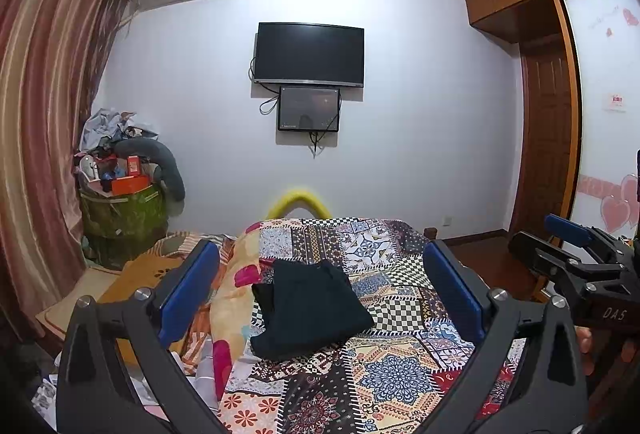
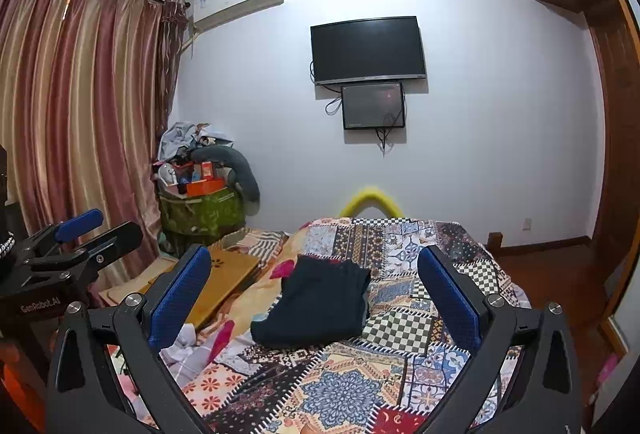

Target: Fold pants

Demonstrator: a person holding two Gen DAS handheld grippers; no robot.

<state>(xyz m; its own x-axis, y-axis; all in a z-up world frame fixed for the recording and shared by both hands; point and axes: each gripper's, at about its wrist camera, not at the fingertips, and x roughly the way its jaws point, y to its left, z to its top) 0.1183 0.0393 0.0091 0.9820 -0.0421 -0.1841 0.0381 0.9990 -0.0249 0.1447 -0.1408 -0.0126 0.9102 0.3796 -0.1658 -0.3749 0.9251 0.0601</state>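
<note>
Dark pants [image 1: 310,308] lie folded into a compact bundle on the patchwork bedspread [image 1: 400,374]; they also show in the right wrist view [image 2: 320,304]. My left gripper [image 1: 320,294] is open and empty, held above and short of the pants. My right gripper [image 2: 316,294] is also open and empty, held back from the pants. The right gripper shows at the right edge of the left wrist view [image 1: 576,250]. The left gripper shows at the left edge of the right wrist view [image 2: 84,234].
A floral duvet [image 1: 236,298] lies bunched left of the pants. A wooden board [image 2: 228,274] sits at the bed's left. A green bin of clutter [image 2: 200,206] stands by the curtains [image 2: 80,106]. A television [image 2: 368,48] hangs on the far wall. A wardrobe [image 1: 548,106] stands right.
</note>
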